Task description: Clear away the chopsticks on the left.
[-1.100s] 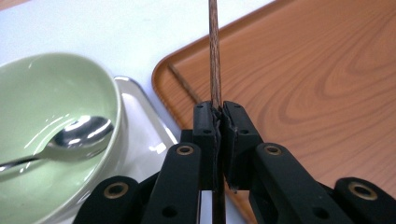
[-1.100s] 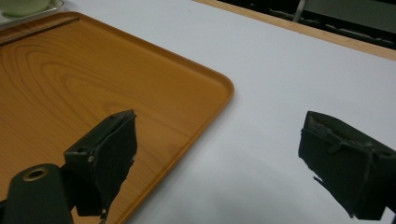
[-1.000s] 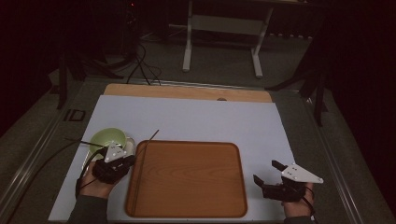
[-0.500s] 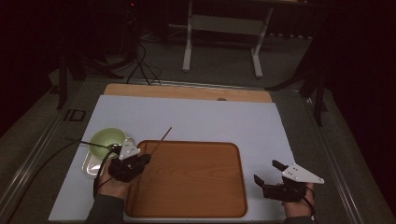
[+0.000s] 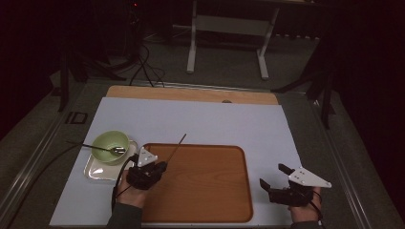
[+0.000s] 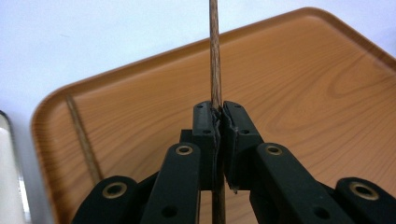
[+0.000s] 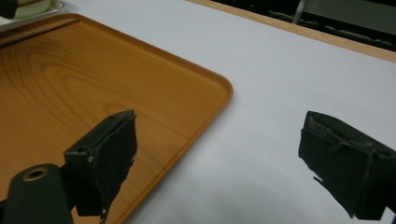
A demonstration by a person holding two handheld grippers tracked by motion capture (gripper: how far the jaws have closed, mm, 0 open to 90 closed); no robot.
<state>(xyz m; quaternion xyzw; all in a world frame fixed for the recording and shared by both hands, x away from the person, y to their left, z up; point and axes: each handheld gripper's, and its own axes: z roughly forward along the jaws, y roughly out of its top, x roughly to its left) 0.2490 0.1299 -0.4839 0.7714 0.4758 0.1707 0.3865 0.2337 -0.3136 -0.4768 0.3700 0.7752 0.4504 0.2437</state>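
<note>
Your left hand-held gripper (image 6: 216, 122) pinches one chopstick (image 6: 214, 56) over the wooden tray's (image 5: 210, 191) near-left corner while your right hand-held gripper (image 5: 281, 182) idles spread; that thin grip could let it swivel or slip.

The high view looks forward and down over the whole table (image 5: 200, 119), while both gripper views sit low and close, sharing the wooden tray (image 5: 200, 181) with it from opposite edges.
</note>
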